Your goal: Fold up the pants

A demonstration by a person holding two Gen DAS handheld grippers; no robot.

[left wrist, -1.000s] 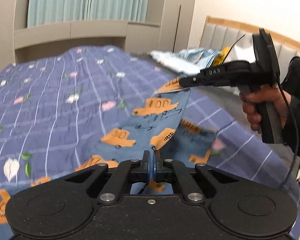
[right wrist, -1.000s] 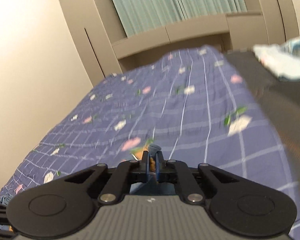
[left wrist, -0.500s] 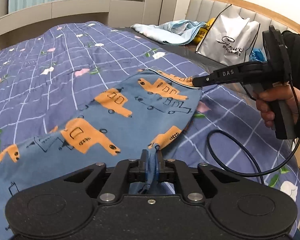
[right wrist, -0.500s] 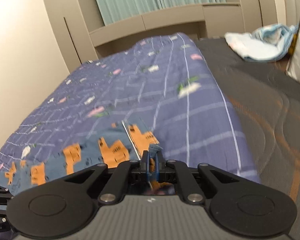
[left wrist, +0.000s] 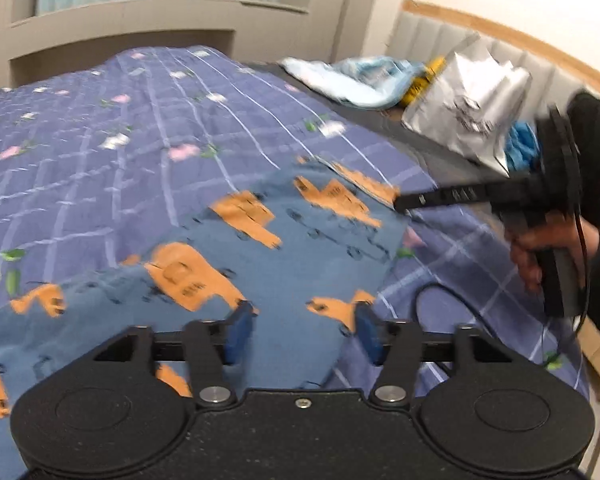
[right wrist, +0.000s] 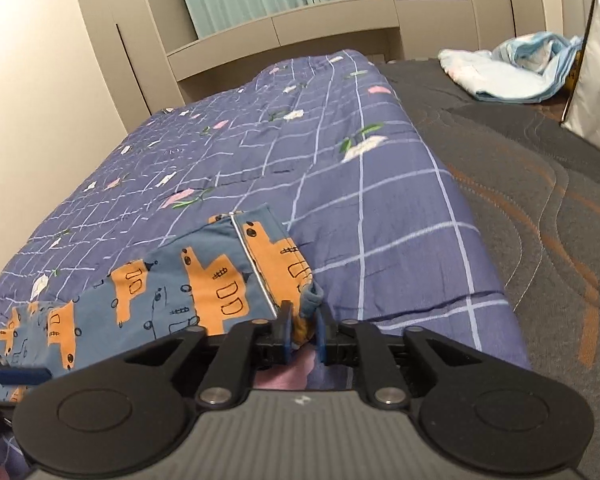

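Observation:
The blue pants (left wrist: 268, 256) with orange truck prints lie spread on the purple checked quilt (left wrist: 100, 152). My left gripper (left wrist: 302, 330) is open, its blue pads apart over the near edge of the pants, holding nothing. My right gripper (right wrist: 302, 330) has its jaws a little apart around a bunched corner of the pants (right wrist: 220, 276), the cloth still between the pads. In the left wrist view the right gripper (left wrist: 400, 202) touches the far right corner of the pants.
A silver bag (left wrist: 468, 108) and a light blue cloth heap (left wrist: 352, 80) lie near the padded headboard (left wrist: 432, 36). Grey mattress (right wrist: 540, 200) is bare to the right of the quilt. A black cable (left wrist: 440, 300) loops on the quilt.
My left gripper has opened and let go of the pants. The pants were lowered flat onto the quilt. My right gripper's jaws have parted slightly at the corner.

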